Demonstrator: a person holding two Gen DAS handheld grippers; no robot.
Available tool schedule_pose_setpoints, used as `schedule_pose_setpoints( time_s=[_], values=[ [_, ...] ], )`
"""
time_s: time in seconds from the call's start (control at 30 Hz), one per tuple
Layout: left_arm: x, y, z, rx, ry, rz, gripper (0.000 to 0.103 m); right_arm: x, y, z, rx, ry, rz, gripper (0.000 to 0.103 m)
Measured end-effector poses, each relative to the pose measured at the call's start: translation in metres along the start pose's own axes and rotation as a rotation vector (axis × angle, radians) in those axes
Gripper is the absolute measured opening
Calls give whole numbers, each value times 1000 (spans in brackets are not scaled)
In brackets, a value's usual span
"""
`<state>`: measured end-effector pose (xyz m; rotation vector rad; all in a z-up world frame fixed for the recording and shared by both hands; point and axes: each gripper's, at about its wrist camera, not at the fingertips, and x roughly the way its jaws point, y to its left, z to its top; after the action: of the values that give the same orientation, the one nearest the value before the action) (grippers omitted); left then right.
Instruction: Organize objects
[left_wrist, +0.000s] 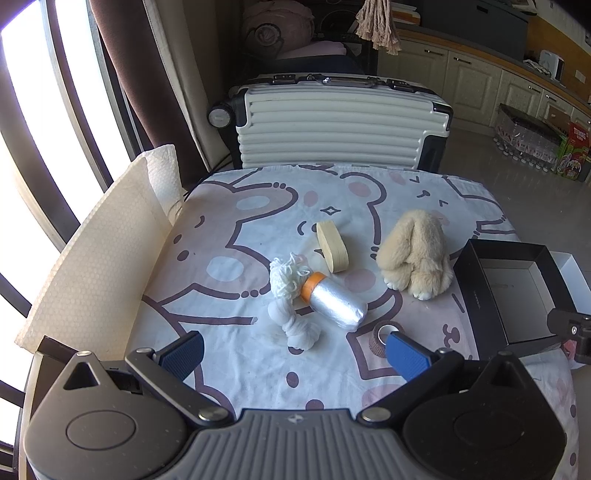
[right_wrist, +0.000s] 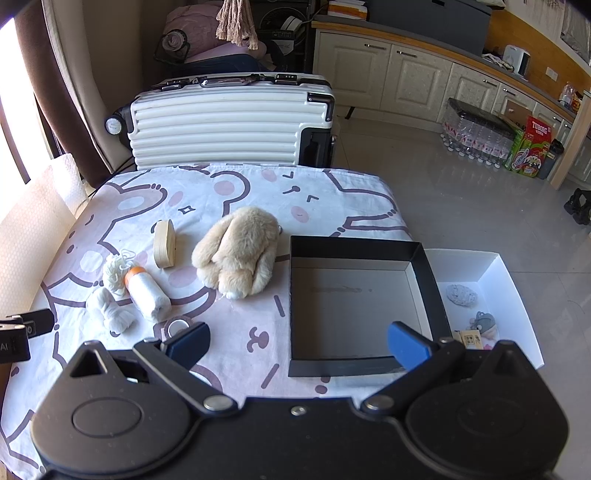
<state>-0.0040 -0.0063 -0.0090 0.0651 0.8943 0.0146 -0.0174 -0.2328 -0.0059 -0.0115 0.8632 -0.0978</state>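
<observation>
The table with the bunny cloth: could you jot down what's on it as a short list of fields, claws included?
surface: table under a cartoon cloth
plush toy: beige, lying mid-table
thread spool: orange-capped, on its side
white yarn: bundle left of the spool
tape roll: beige, standing on edge
brown ring: small roll near the front
black box: open, empty, right side
white box: beyond it, holds small items
left claw: open, empty
right claw: open, empty
</observation>
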Motion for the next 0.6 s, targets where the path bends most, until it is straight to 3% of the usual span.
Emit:
schedule_pose_setpoints(
  time_s=[0.6],
  values=[
    [0, 0, 1, 0, 0, 0, 103, 1, -2, -2, 5, 4, 0, 103]
  ],
)
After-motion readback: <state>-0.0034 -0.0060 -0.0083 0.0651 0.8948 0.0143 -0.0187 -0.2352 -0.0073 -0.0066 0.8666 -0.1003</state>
